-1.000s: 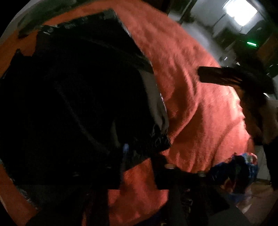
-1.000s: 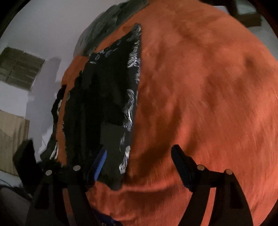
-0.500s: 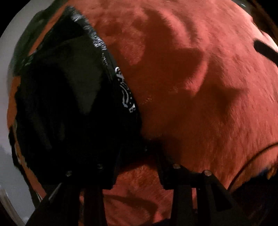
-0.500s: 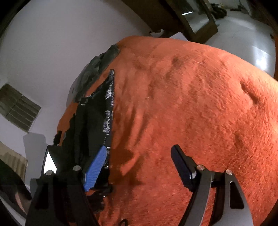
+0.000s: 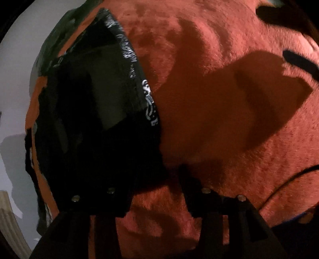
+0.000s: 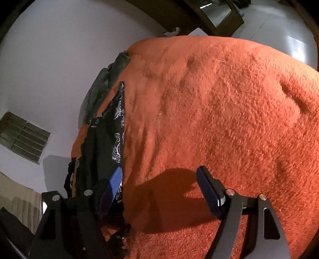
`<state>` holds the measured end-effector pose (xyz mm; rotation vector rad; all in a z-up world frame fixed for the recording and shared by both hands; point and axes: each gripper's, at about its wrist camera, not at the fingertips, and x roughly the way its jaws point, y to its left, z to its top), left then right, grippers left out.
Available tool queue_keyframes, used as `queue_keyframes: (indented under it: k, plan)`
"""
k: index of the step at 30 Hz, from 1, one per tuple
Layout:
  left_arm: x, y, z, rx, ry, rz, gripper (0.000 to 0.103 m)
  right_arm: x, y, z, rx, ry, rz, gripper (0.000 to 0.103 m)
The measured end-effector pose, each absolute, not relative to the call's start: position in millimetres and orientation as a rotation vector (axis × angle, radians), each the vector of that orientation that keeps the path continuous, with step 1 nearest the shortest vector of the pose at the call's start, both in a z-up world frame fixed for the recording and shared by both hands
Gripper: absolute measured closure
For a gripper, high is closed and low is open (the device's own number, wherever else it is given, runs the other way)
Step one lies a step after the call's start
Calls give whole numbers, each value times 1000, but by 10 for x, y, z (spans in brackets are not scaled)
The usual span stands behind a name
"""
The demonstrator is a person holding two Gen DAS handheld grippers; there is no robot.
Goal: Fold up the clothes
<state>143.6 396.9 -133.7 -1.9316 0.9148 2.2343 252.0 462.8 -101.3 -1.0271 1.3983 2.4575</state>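
Note:
A black garment with a white paisley border lies folded on the orange fleece blanket, filling the left half of the left wrist view. My left gripper points steeply down at its near right corner. Its jaws are opening, and only blanket shows in the gap. The garment's edge runs under the left finger. In the right wrist view the same garment lies as a narrow strip at the left. My right gripper stands open over bare blanket, its left blue pad above the garment's edge.
A grey-green cloth is bunched at the bed's far edge against the white wall. A louvred vent sits low on that wall. A wooden cabinet with a mirror and a shiny tiled floor lie beyond the bed.
The black garment, which filled the left wrist view a second ago, now lies flat at the left. The left jaws have widened. Both grippers have sunk closer to the blanket.

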Motion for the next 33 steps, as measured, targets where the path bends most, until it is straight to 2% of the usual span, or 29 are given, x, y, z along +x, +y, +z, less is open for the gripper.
queue_keyframes:
  k: [5,9,17,19,26,33]
  plan:
    - [1475,4087,-1438,-1805,1059,2258,58,2537,4653,-1068,-1026,1427,2437,27]
    - [1477,3991,-1482,-1767,1034,2300,57,2544,4641,-1057,-1038,1394,2448,27]
    - [1570,3746,-1429,-1677,1002,2367,80,2538,4658,-1071,-1039,1390,2441,27]
    - [1603,3721,-1446,-1653,1006,2377,80,2517,4659,-1075,-1043,1390,2438,27]
    - [1634,3856,-1566,-1627,1190,2342,74,2383,4626,-1077,-1084,1372,2451,27]
    - [1609,3887,-1602,-1649,1202,2400,70,2328,4580,-1104,-1100,1347,2459,26]
